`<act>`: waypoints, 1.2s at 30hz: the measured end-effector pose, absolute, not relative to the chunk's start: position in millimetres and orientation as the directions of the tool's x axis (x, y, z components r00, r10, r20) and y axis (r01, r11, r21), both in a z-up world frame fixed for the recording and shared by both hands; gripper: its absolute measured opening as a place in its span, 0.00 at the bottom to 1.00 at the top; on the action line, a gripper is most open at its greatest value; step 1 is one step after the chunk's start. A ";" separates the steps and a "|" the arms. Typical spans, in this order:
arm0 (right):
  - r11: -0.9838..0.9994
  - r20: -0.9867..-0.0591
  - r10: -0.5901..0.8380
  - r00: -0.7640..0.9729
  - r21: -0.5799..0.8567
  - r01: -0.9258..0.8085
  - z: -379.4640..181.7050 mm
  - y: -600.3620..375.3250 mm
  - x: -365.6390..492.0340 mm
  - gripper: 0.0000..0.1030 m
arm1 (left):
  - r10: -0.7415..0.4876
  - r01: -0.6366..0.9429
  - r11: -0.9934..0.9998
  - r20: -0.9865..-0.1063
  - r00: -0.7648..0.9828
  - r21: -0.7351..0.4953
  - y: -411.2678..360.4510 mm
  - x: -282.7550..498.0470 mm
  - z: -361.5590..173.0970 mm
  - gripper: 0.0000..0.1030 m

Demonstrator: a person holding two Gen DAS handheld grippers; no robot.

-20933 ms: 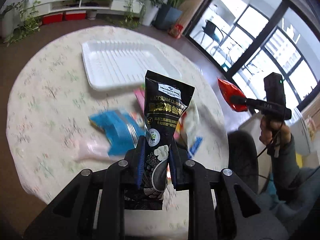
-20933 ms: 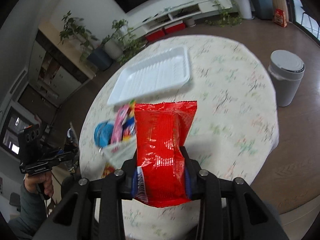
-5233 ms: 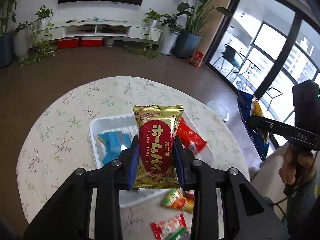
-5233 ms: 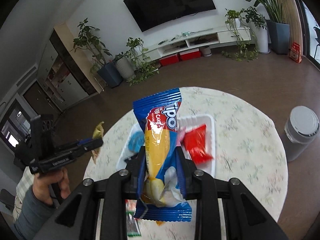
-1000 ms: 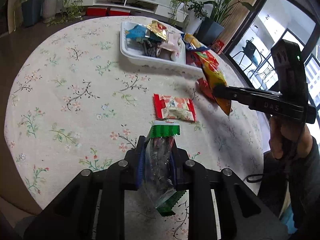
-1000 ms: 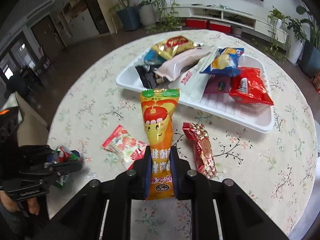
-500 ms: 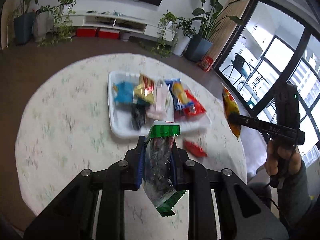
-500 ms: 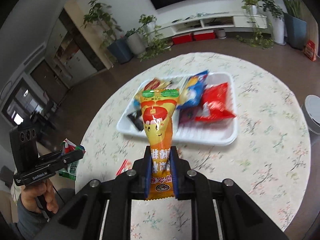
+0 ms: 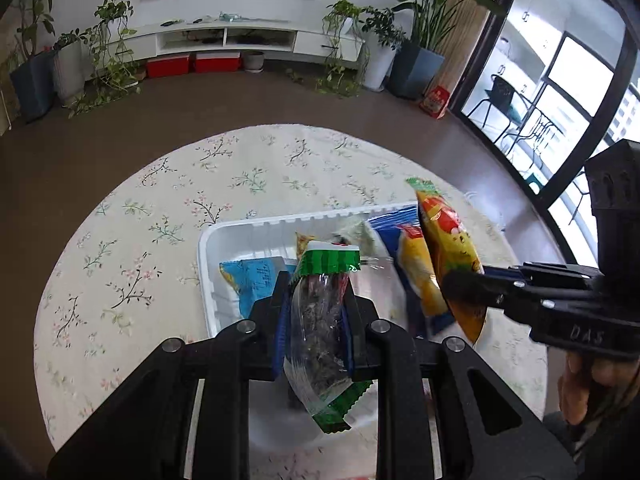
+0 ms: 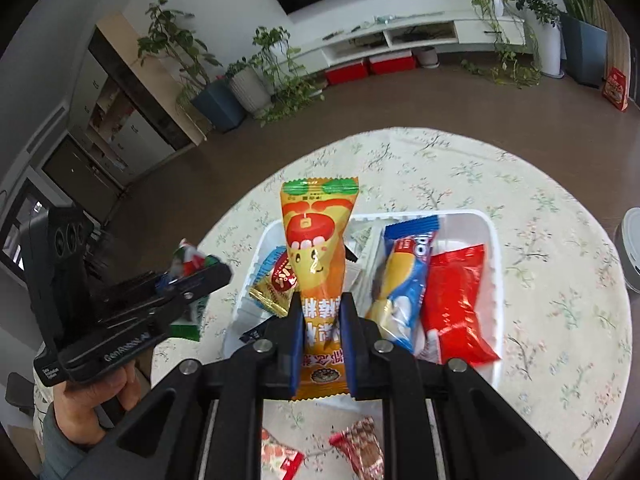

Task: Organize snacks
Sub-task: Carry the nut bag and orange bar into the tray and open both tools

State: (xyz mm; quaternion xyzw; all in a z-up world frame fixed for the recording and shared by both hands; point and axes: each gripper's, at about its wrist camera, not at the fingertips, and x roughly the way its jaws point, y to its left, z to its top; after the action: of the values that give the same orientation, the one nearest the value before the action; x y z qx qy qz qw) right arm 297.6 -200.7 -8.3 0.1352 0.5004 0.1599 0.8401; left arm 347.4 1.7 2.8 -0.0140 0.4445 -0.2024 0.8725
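Note:
My left gripper (image 9: 316, 312) is shut on a clear snack bag with green ends (image 9: 320, 332), held above the near side of the white tray (image 9: 208, 248). My right gripper (image 10: 320, 320) is shut on a tall orange snack packet with a cartoon face (image 10: 318, 248), held over the tray's (image 10: 490, 236) near left part. The orange packet (image 9: 448, 248) also shows in the left wrist view, right of my left gripper. The tray holds a blue packet (image 9: 256, 280), a gold packet (image 10: 276, 284), a blue and yellow packet (image 10: 404, 276) and a red packet (image 10: 456, 300).
The round table has a floral cloth (image 9: 160, 216). Two loose red snacks (image 10: 360, 448) (image 10: 280, 458) lie on the cloth in front of the tray. A grey bin (image 10: 630, 248) stands on the floor at the right. Plants and a TV bench line the far wall.
Both grippers have moved in over the tray with their packets still held. The tray now sits right under the fingers and the two grippers are closer together.

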 end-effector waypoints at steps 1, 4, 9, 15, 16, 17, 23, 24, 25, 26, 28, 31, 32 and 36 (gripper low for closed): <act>0.916 -0.807 0.395 0.439 0.380 -0.127 -14.2 -198.4 302.0 0.18 | -0.360 0.336 0.920 -0.774 0.521 -0.201 0.0 352.6 -3.2 0.19; 0.925 -0.829 0.373 0.417 0.367 -0.097 -33.3 -194.5 312.8 0.18 | -0.346 0.328 0.924 -0.791 0.504 -0.195 -4.7 363.5 -23.9 0.19; 0.938 -0.860 0.341 0.380 0.339 -0.075 -59.3 -193.2 320.7 0.18 | -0.346 0.323 0.925 -0.793 0.502 -0.200 -7.1 369.8 -44.9 0.19; 0.940 -0.861 0.334 0.382 0.334 -0.070 -66.1 -193.2 323.8 0.18 | -0.341 0.329 0.926 -0.789 0.511 -0.187 -12.2 367.4 -55.5 0.19; 0.941 -0.861 0.332 0.384 0.331 -0.073 -66.3 -191.9 324.0 0.18 | -0.342 0.330 0.925 -0.788 0.512 -0.188 -10.0 366.2 -56.4 0.19; 0.941 -0.861 0.332 0.386 0.329 -0.075 -66.7 -191.4 324.0 0.18 | -0.341 0.332 0.925 -0.787 0.514 -0.184 -9.8 366.4 -57.0 0.19; 0.951 -0.865 0.308 0.397 0.297 -0.092 -60.2 -185.5 320.7 0.21 | -0.332 0.330 0.928 -0.786 0.521 -0.173 -7.7 362.8 -50.5 0.44; 0.952 -0.864 0.304 0.402 0.292 -0.092 -57.3 -184.7 320.2 0.21 | -0.341 0.336 0.925 -0.782 0.521 -0.179 -8.5 361.4 -47.9 0.62; 0.953 -0.863 0.301 0.407 0.289 -0.092 -55.1 -184.5 320.1 0.22 | -0.329 0.336 0.928 -0.783 0.528 -0.163 -10.0 360.2 -46.4 0.68; 0.953 -0.861 0.301 0.410 0.288 -0.094 -53.2 -184.6 319.9 0.29 | -0.327 0.341 0.927 -0.781 0.531 -0.156 -11.6 359.1 -45.3 0.69; 0.953 -0.857 0.302 0.419 0.286 -0.101 -48.6 -184.1 318.4 0.34 | -0.331 0.349 0.924 -0.783 0.527 -0.155 -13.8 358.0 -44.9 0.69; 0.954 -0.854 0.298 0.425 0.282 -0.103 -43.6 -185.5 316.4 0.35 | -0.345 0.357 0.920 -0.775 0.530 -0.165 -14.6 356.7 -43.9 0.69; 0.954 -0.852 0.298 0.430 0.283 -0.101 -41.3 -186.9 315.0 0.35 | -0.352 0.359 0.917 -0.772 0.528 -0.173 -14.5 356.3 -43.5 0.69; 0.952 -0.839 0.302 0.453 0.290 -0.097 -31.3 -192.9 309.8 0.39 | -0.361 0.360 0.915 -0.761 0.539 -0.179 -13.7 355.1 -39.7 0.75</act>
State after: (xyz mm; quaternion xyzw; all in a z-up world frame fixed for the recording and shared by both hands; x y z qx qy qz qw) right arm 309.8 -192.9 -31.3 0.1001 0.5096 0.1179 0.8464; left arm 355.1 -13.7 -39.6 -0.0004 0.4341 -0.2056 0.8771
